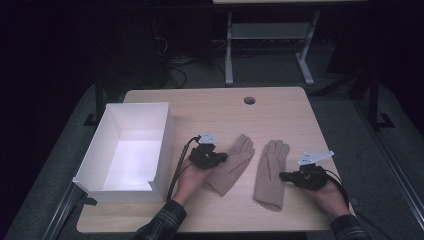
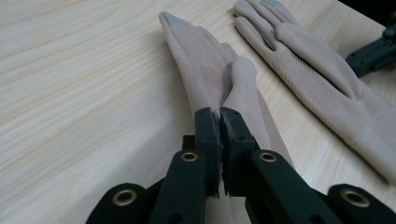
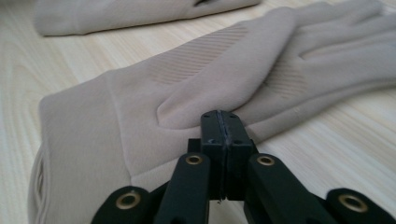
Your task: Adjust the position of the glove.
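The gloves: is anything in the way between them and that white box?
Nothing visible. The left glove lies beside the white box, the right glove farther off. Between them are bare table and the left tool, shut on the left glove.

Dark room, grey carpet floor point(image 1: 345, 125), light wood table point(image 1: 210, 105), white-framed table point(image 1: 270, 35) behind

Left glove point(image 2: 219, 84) edge hidden between jaws; right glove point(image 3: 196, 88) fingertips cut off.

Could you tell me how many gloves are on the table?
2. One glove lies right of the white box, pinched by the left claw; the other glove lies farther right, at the right claw.
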